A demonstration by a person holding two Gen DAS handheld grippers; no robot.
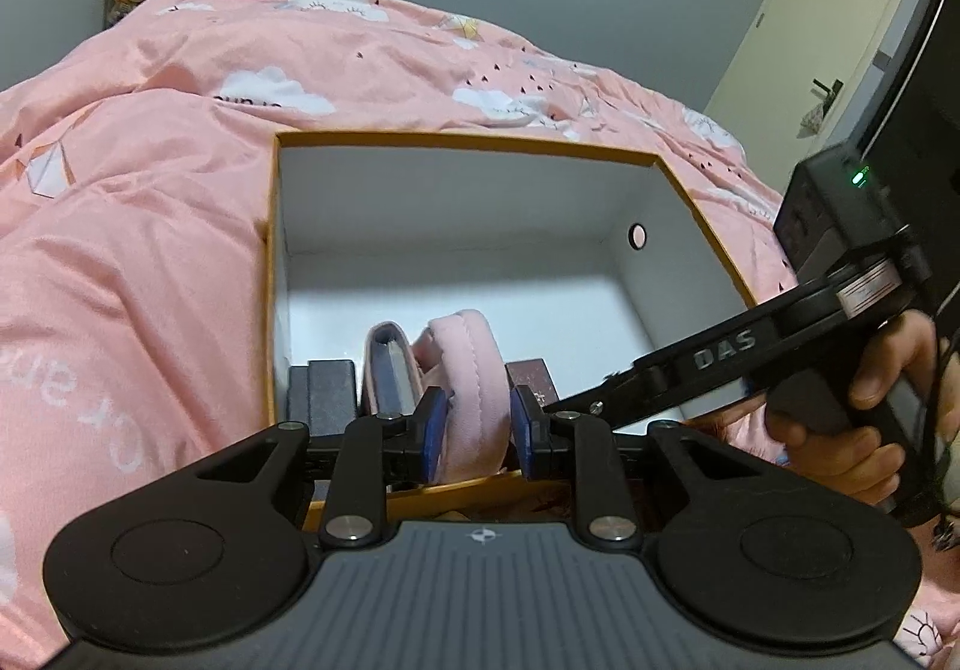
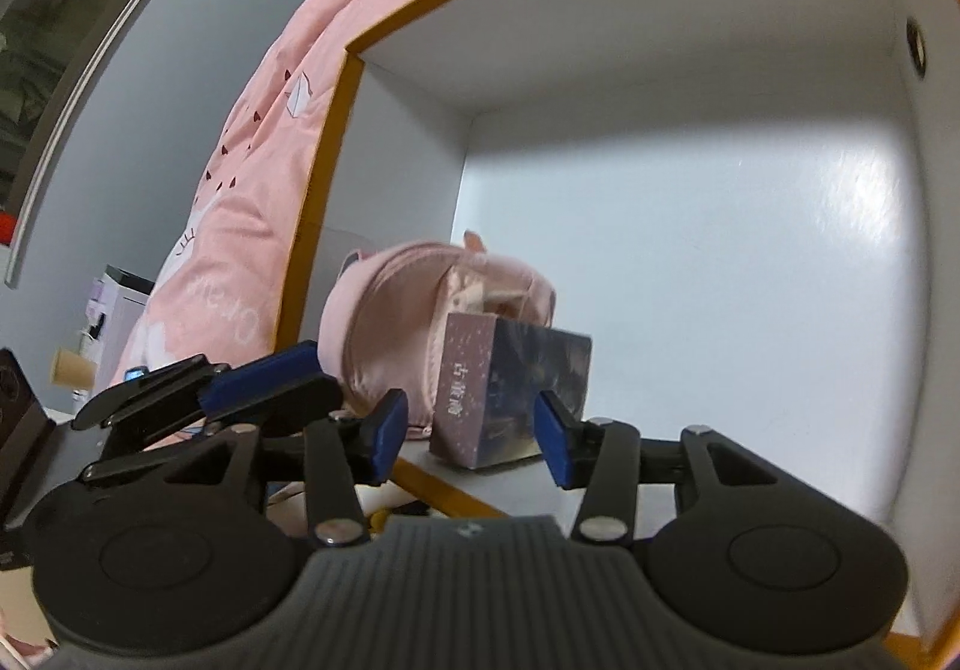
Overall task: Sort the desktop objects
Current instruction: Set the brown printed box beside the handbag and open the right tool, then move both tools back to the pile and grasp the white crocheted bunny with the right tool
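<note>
Sorting box (image 1: 271, 274), one of it, orange-rimmed with white inner walls, sits on the pink quilt (image 1: 150, 226) ahead of both sets of fingers; one round hole (image 1: 637, 236) pierces its right wall. I count four things inside it, all crowded at the near edge.

Biggest of them is one pink padded pouch (image 1: 474, 370). My left gripper (image 1: 478, 433) is clamped on it, a blue pad (image 1: 433, 430) pressed against each side, so the pouch stands upright between those fingers, just past the box's near rim.

Left of the left fingers stands one pink-edged grey booklet or case (image 1: 387, 370), touching the pouch, and left of that one dark block (image 1: 321, 388) against the box's left wall; what it is I cannot tell.

Right of the left fingers is one small purple starry box (image 2: 510, 388). My right gripper (image 2: 474, 439) has its jaws spread wide on either side of that box, pads clear of it, so it rests on the box floor ungrasped, leaning against the pouch.

One hand (image 1: 870, 418) grips the right gripper's handle.
</note>
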